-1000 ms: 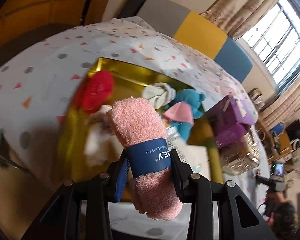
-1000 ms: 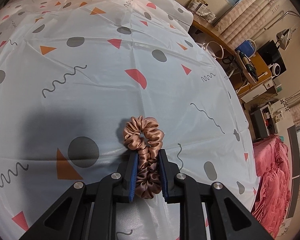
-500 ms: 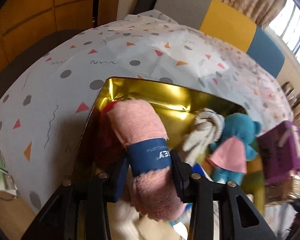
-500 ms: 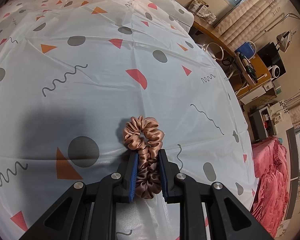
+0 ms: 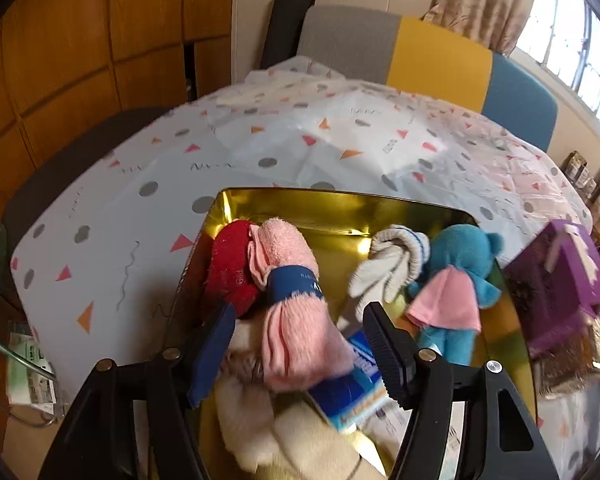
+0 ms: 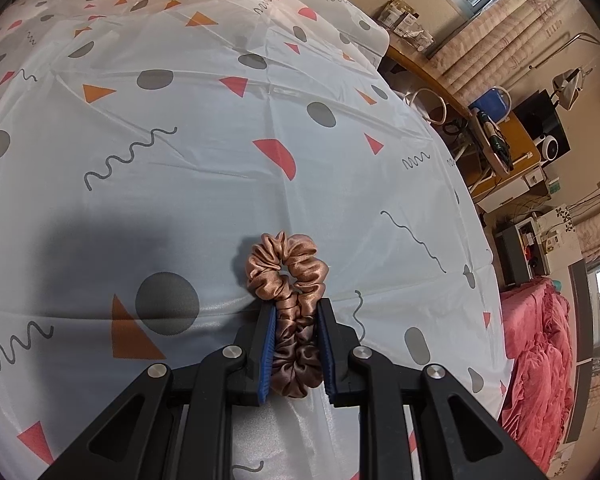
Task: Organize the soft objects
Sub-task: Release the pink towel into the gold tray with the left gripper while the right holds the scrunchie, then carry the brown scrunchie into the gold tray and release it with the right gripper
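Left gripper [image 5: 300, 326] gaped wide over the pink rolled cloth [image 5: 292, 300] lying in the gold tray [image 5: 340, 208], red plush at 9 o'clock. Right gripper [image 6: 296, 344] pinched a bronze scrunchie [image 6: 290, 280] above the patterned tablecloth [image 6: 204, 184].

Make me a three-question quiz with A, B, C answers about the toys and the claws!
1. Where does the pink towel lie?
A. in the gold tray
B. on a chair
C. on the floor

2. What colour is the teddy?
A. green
B. blue
C. white

3. What is the right claw doing?
A. open, holding nothing
B. squeezing a sock
C. squeezing the brown scrunchie

Answers: 1 A, the towel rests among the toys inside the tray. 2 B, its fur is blue. 3 C, both fingers press on the scrunchie.
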`<act>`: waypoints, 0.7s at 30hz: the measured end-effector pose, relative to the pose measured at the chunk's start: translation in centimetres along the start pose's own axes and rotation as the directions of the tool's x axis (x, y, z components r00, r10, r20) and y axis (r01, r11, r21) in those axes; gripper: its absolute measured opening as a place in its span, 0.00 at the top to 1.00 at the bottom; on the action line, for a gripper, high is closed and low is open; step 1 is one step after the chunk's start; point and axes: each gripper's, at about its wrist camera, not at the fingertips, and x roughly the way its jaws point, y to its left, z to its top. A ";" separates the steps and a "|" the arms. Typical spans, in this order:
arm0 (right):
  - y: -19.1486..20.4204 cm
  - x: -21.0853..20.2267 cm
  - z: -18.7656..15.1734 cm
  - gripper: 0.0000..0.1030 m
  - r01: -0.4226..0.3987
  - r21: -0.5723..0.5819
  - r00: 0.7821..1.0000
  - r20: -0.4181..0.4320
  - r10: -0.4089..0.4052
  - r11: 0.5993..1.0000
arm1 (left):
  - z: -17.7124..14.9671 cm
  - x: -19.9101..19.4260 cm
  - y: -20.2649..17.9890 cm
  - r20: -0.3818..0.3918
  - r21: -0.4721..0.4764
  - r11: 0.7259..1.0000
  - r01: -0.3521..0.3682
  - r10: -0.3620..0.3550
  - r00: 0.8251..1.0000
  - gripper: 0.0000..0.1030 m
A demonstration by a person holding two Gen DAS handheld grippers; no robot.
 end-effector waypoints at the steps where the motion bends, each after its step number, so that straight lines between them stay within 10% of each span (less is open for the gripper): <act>1: 0.0 0.0 0.0 0.81 0.001 -0.001 1.000 0.001 -0.001 1.000 | -0.3 -0.7 -0.1 0.010 0.008 1.000 -0.005 0.005 1.000 0.34; 21: -1.1 -0.1 0.6 0.83 -0.156 0.117 0.988 0.000 0.157 0.981 | -5.3 -6.6 -1.6 0.069 0.066 0.998 0.012 -0.017 0.997 0.27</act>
